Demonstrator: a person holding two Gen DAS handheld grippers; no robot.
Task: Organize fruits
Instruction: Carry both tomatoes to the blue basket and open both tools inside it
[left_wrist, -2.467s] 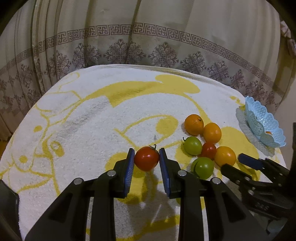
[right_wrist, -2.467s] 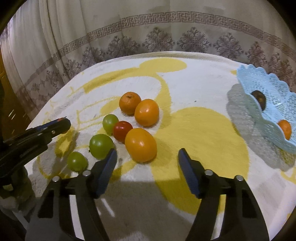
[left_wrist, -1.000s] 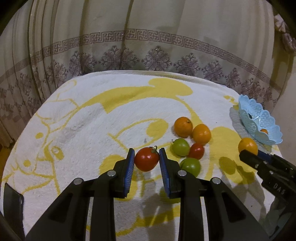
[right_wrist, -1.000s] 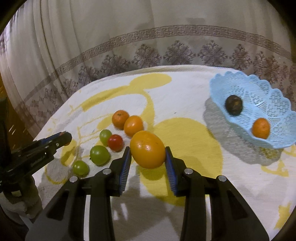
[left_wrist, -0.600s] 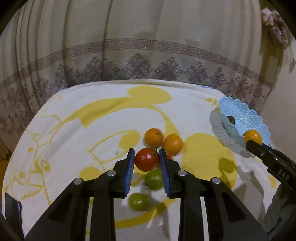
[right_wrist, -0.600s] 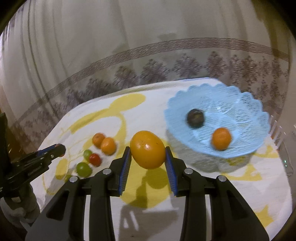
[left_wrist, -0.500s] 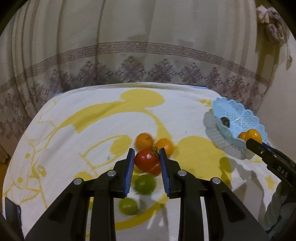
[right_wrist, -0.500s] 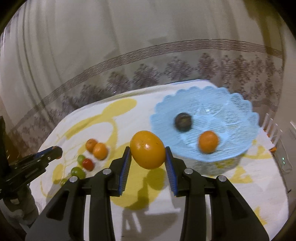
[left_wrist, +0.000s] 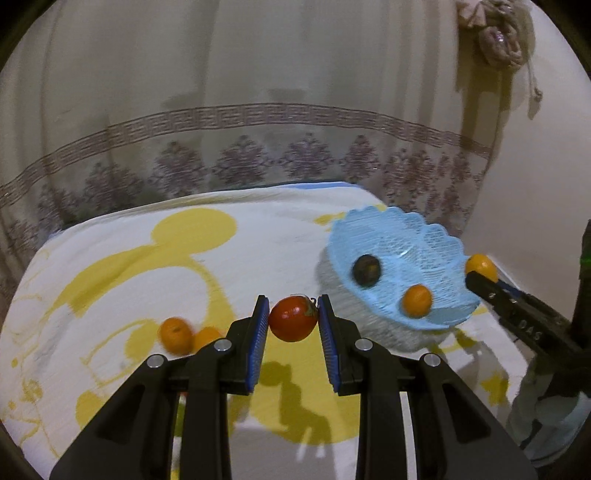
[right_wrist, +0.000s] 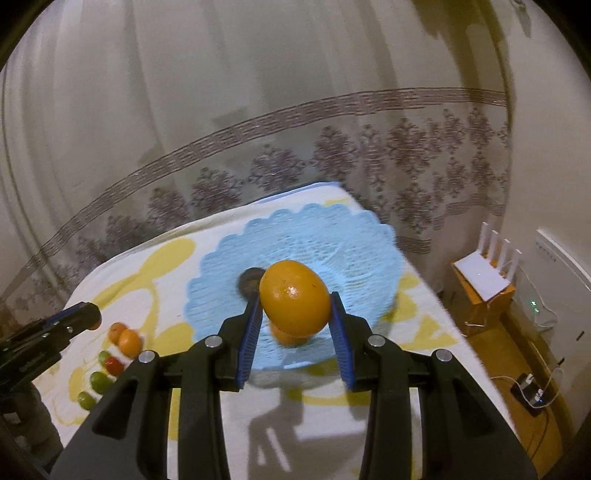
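Fruits sit on and above a bed-like surface covered by a fuzzy white towel printed with yellow cartoon shapes, backed by a cream curtain with a purple patterned band. The landmark is a pale blue lace-patterned plastic basket with a scalloped rim, resting near the towel's far right corner. Inside the basket lie a small dark round fruit and a small orange. The right gripper is clamped on a large, smooth orange fruit, held in the air directly over the basket. The left gripper is closed on a glossy red tomato, held above the towel just left of the basket. Farther left of the basket, two small oranges touch each other on the towel, with green tomatoes and a red one beside them. On the floor right of the basket stands a white router on an orange box.
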